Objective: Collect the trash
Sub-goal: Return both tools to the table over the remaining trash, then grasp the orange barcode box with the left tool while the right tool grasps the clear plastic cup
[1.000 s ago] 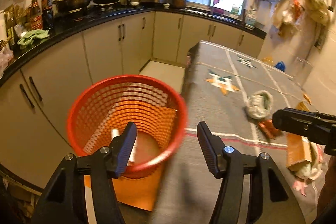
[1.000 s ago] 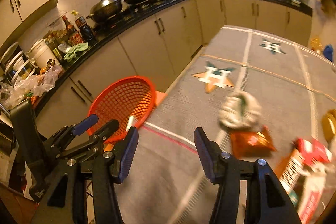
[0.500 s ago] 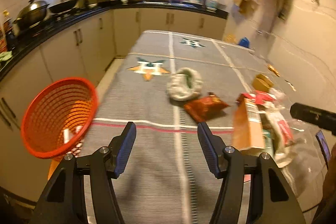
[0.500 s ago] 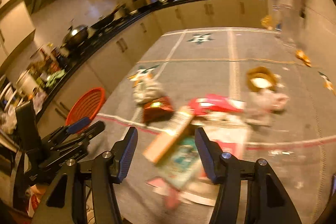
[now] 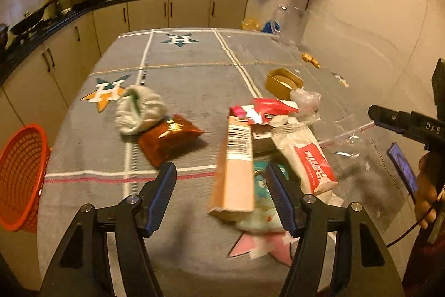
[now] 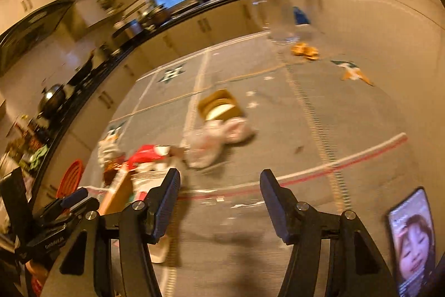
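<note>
Step in hand: you are reaching for the next piece of trash; by my reading nothing is picked up at this moment.
Basket: the orange basket [image 5: 20, 177] is sitting off the table edge, far to the left of your left gripper [image 5: 219, 194].
Left gripper: you are holding its fingers spread wide, gripping nothing; the tan carton [image 5: 236, 171] is lying between them, nearer the right finger, apparently untouched.
Ahead-left of it: the crumpled white wrapper [image 5: 140, 113] and the shiny orange snack bag [image 5: 168, 139] are lying touching each other.
Ahead-right of it: the red-and-white packet [image 5: 314, 160] is resting just beside the carton, amid the red box [image 5: 267, 107] and clear plastic.
Right gripper: you are holding the right gripper [image 6: 219, 202] spread as well, empty, above bare cloth; the pile is lying to its left.
Next move: probably lowering the left fingers astride the carton and closing squarely, since it is resting on loose litter.
Writing: a barcode label is showing on the carton; red characters on the packet are too blurred to read; "H" stars are marking the tablecloth [image 5: 194, 68]; "DAS" is visible on the right tool.
</note>
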{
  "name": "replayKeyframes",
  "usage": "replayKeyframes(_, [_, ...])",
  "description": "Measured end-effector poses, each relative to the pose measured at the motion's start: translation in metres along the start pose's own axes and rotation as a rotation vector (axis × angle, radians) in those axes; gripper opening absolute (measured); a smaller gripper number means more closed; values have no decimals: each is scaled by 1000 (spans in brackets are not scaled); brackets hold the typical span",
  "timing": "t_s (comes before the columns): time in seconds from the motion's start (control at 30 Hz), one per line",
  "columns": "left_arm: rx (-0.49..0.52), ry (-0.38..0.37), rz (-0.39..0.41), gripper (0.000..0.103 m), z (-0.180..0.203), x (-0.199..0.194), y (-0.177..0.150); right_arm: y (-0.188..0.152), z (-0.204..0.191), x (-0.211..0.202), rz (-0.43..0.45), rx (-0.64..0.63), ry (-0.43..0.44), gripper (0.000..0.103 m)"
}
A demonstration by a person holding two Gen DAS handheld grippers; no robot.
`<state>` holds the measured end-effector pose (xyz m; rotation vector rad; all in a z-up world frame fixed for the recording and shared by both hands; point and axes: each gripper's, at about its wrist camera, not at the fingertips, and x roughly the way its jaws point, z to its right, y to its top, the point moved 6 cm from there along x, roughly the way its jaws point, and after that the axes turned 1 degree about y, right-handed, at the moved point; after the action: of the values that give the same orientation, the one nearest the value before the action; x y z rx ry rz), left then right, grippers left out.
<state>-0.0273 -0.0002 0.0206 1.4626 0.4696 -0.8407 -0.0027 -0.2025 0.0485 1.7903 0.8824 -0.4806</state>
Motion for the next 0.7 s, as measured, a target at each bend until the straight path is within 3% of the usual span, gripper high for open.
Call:
replayKeyframes(0.4, [4,40,-72,63,2,37,6,-15,24,32,-109,21,36,67])
replayKeyframes(0.6, [10,55,-100,38,-2,51,4,-31,13,51,-166,10,71,67])
replayKeyframes(0.63, [10,60,-102,37,-3,52,3,-33,10,53,-173,3,80,64])
replayKeyframes(0.67, [7,61,-102,34,-4,53,2,-35,6,54,-176,-8,85,55])
replayKeyframes(0.7, [5,60,-106,26,-6,54,0,-36,3,54,-179,-20,89,49])
